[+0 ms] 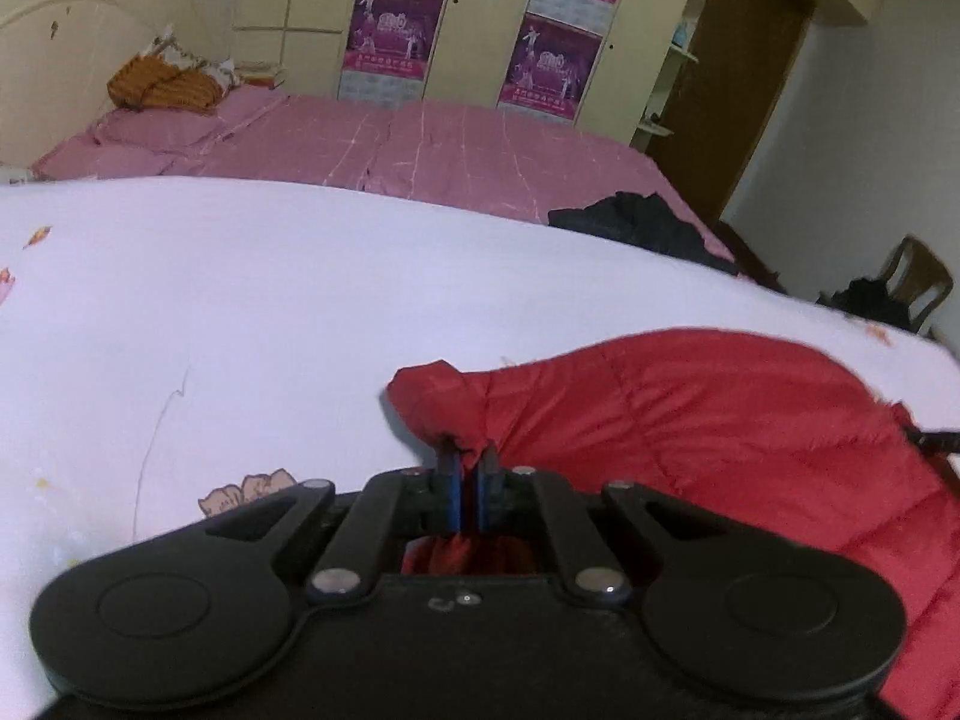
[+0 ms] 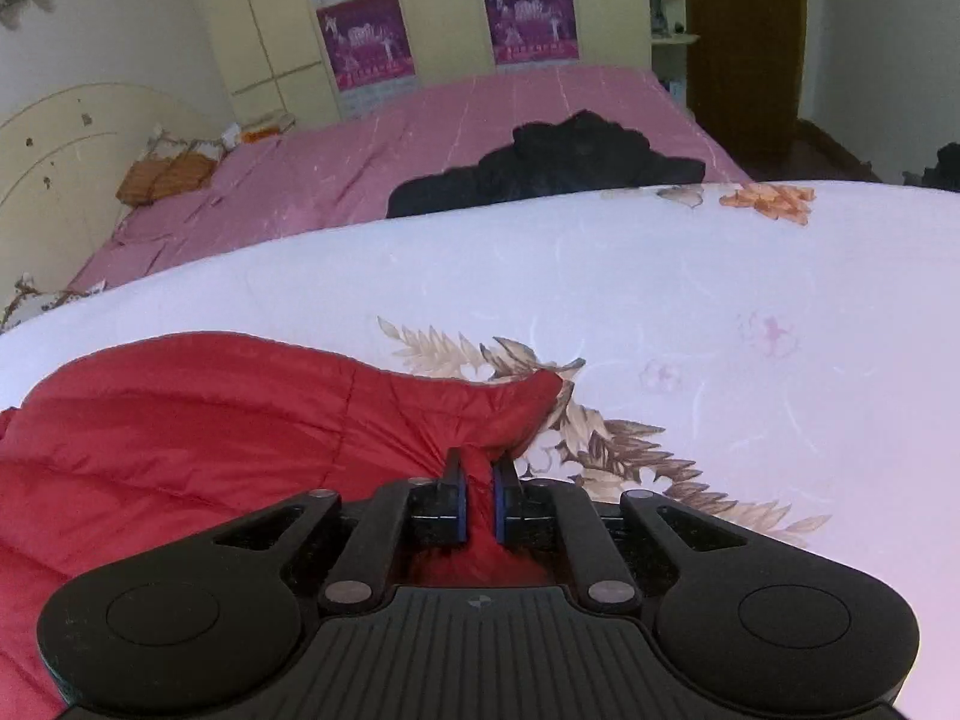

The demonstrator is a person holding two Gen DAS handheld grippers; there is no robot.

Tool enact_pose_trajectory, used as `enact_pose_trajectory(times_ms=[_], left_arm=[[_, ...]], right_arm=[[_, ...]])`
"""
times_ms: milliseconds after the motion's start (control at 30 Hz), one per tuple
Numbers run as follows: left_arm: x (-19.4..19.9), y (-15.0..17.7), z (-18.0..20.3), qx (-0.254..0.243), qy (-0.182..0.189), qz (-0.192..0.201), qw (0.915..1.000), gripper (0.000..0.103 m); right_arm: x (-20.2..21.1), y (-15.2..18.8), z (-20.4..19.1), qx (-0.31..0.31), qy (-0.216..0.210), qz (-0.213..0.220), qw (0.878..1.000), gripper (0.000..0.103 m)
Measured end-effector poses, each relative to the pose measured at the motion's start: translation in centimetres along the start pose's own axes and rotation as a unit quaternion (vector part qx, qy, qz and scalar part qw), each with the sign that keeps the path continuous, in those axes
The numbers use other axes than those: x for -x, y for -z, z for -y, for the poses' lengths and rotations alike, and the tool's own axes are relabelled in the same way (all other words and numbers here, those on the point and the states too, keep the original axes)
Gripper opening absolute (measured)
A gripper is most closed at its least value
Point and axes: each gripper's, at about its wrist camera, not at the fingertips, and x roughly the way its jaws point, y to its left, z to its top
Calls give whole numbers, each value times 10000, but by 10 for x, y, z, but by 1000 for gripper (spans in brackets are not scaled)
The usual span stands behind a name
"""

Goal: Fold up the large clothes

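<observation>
Leaf print (image 2: 606, 432) beside right tongs (image 2: 480, 468)

The jacket (image 1: 690, 420) lies on the sheet (image 1: 240, 312), at 3 o'clock in the left wrist view and 9 o'clock in the right wrist view. Left gripper (image 1: 468, 462) sits at one jacket corner, right gripper (image 2: 479, 474) at the other. Behind the sheet, at 12 o'clock, stands the bed (image 1: 420, 150). Dark clothes (image 2: 552, 168) lie on its near edge; a folded blanket (image 1: 162, 87) lies at its head, 10 o'clock. The wardrobe (image 1: 480, 18) stands behind the bed. A chair (image 1: 915, 282) stands at 3 o'clock.
</observation>
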Motion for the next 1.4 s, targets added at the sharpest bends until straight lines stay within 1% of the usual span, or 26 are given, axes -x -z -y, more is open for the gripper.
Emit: enact_pose_trajectory(times_ms=[67, 167, 200, 233, 267, 300, 333, 367, 433, 467, 500, 567, 633, 700, 767, 833, 900, 933, 967, 1033, 1067, 1100, 1167, 1267, 1333, 1400], left_arm=[[2, -1, 4, -141, -88, 26, 9999, 5], [3, -3, 5, -185, -120, -19, 9998, 7], [5, -5, 6, -217, -177, -59, 9996, 15], [5, -7, 7, -257, -286, -82, 9992, 39], [8, -9, 12, -309, -580, -73, 9978, 66], [17, -10, 15, -366, -962, 42, 9947, 100], [34, -8, 17, -470, -1041, 380, 9927, 99], [50, -7, 20, -527, -982, 565, 9922, 99], [74, -2, 35, -639, -971, 651, 9911, 99], [87, 4, 46, -785, -918, 719, 9901, 99], [99, 11, 59, -935, -842, 791, 9889, 99], [119, 29, 89, -1220, -745, 841, 9861, 99], [139, 53, 114, -1430, -680, 1001, 9823, 99], [150, 77, 137, -1533, -613, 1066, 9805, 99], [149, 96, 158, -1733, -775, 1046, 9762, 99], [143, 112, 169, -1825, -947, 919, 9743, 99], [136, 121, 170, -1831, -1048, 789, 9743, 100], [134, 126, 168, -1795, -1136, 763, 9742, 101], [131, 126, 165, -1671, -1175, 685, 9765, 102], [130, 125, 147, -1153, -982, 549, 9869, 103], [128, 124, 136, -893, -796, 485, 9916, 103], [127, 122, 129, -771, -659, 436, 9939, 103], [129, 122, 123, -731, -539, 405, 9950, 103], [128, 118, 119, -618, -467, 286, 9966, 103], [130, 114, 116, -643, -450, 240, 9966, 103], [130, 113, 112, -701, -746, 177, 9946, 103]], right_arm=[[-1, 2, 0, 6, 11, 24, 10000, 7], [-2, -1, -1, 37, 45, -34, 10000, 7], [0, -2, -2, 47, 66, -71, 9999, 13], [4, -5, -4, 67, 134, -90, 9998, 23], [10, -8, -6, 131, 378, -50, 9992, 62], [20, -9, -8, 191, 589, 95, 9980, 98], [36, -7, -7, 245, 497, 433, 9975, 99], [50, -6, -8, 303, 405, 645, 9966, 99], [68, -3, -15, 410, 514, 583, 9961, 99], [78, 1, -19, 489, 455, 624, 9958, 99], [92, 9, -27, 598, 286, 718, 9952, 99], [112, 27, -45, 826, 129, 806, 9932, 99], [132, 51, -68, 1133, -101, 928, 9892, 99], [148, 77, -89, 1356, -234, 1047, 9849, 99], [156, 96, -101, 1495, -301, 1104, 9821, 99], [155, 113, -112, 1623, -388, 1009, 9808, 99], [144, 122, -118, 1756, -428, 832, 9800, 99], [137, 127, -118, 1845, -352, 713, 9796, 99], [128, 129, -115, 1864, -216, 574, 9806, 99], [113, 132, -98, 1604, -50, 425, 9861, 99], [109, 131, -92, 1494, -10, 398, 9880, 99], [105, 131, -85, 1366, -2, 349, 9900, 99], [102, 130, -80, 1347, -20, 320, 9904, 99], [98, 128, -80, 1407, -18, 282, 9897, 99], [95, 127, -79, 1415, -5, 242, 9896, 99], [96, 127, -78, 1467, 124, 225, 9889, 99]])
